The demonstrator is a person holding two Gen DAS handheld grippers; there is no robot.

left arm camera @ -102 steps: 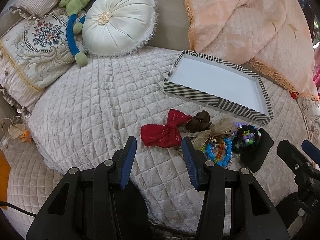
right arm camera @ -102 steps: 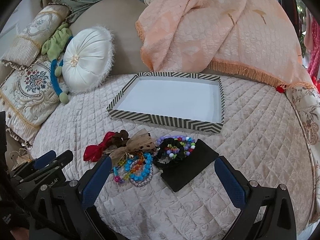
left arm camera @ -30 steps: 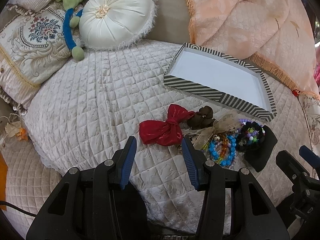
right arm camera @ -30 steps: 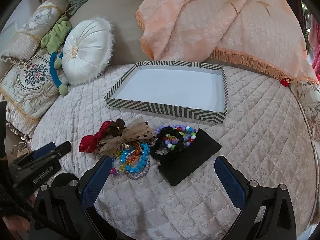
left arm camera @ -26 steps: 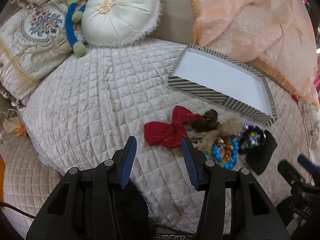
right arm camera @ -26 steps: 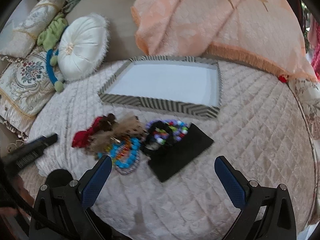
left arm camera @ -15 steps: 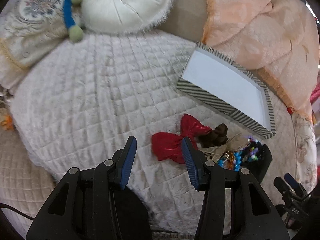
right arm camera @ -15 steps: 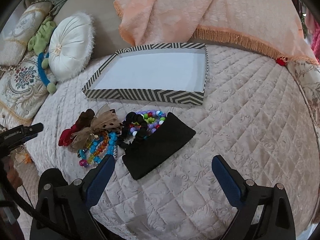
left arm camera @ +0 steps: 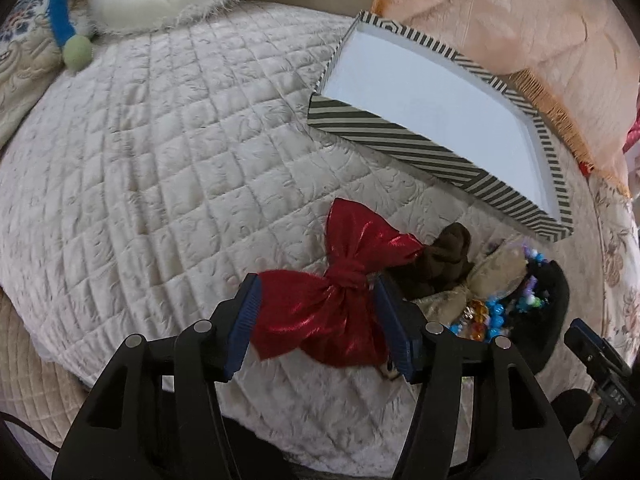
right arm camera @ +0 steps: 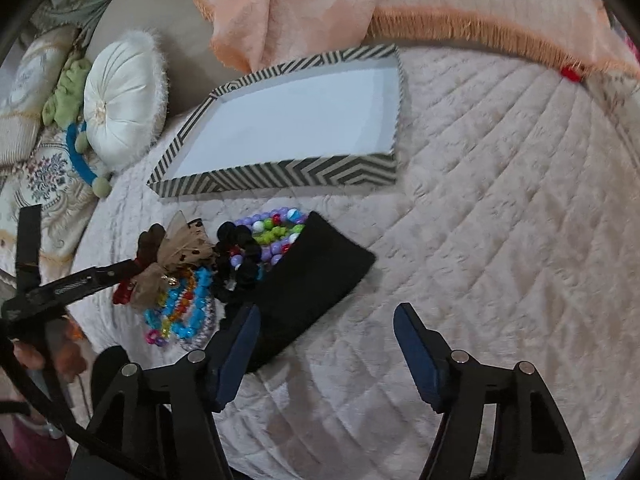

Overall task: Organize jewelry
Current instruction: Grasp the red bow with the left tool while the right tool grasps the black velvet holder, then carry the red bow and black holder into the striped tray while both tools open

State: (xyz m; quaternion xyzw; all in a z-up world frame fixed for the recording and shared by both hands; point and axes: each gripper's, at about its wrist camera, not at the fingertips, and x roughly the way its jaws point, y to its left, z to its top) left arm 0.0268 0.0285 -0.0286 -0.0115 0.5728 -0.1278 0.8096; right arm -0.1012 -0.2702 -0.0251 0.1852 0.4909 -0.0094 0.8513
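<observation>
The left tongs (left arm camera: 316, 308) are opening around a shiny red bow (left arm camera: 340, 284) on the quilted bed (left arm camera: 168, 152), not pressing it. The right tongs (right arm camera: 326, 334) are closing on nothing (their left pad is at the soft black pouch (right arm camera: 308, 276)). Round beads (right arm camera: 276, 228) lie beside the striped box (right arm camera: 288, 172).

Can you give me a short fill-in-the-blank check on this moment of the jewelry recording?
1. The bow lying between the fingers of the left tool is ____ in colour.
2. The inside of the striped tray holds ____ items.
3. The black pouch lies partly on top of the ____ bracelets.
4. The round cushion beside the tray is ____ in colour.

Missing words: red; no; beaded; white
</observation>
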